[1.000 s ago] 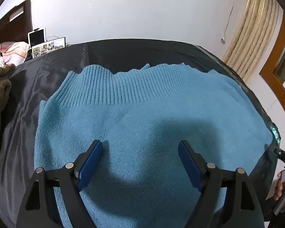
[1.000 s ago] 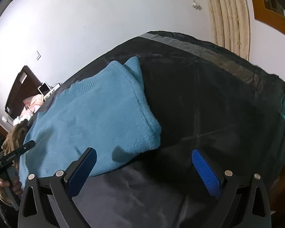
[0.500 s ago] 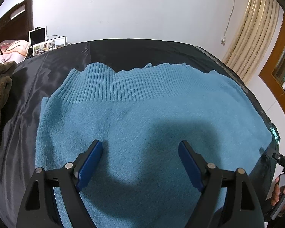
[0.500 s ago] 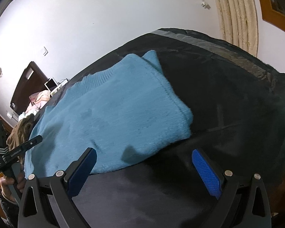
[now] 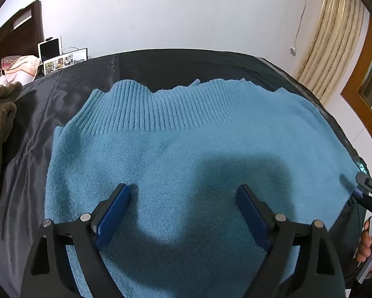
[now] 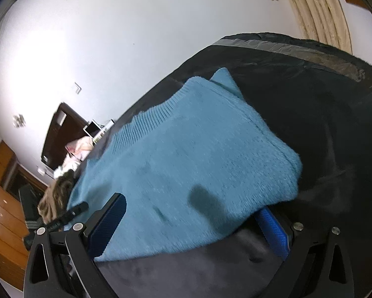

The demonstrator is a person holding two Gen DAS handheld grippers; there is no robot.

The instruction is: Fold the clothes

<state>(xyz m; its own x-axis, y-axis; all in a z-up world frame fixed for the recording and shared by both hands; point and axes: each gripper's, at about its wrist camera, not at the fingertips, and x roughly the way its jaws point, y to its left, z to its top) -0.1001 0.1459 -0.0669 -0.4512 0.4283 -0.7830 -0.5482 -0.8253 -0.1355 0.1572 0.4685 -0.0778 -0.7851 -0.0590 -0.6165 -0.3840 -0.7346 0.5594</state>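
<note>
Dark bedspread (image 5: 69,94); both tongs (image 5: 183,206) level, spread.

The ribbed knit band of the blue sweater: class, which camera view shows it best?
The left wrist view: the ribbed knit band spans the frame, ribs distinct. The right wrist view shows it obliquely, small and blurred.

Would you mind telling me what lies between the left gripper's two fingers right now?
Only the blue sweater, lying flat on the black sheet; the left wrist view shows the left gripper wide open over it.
</note>
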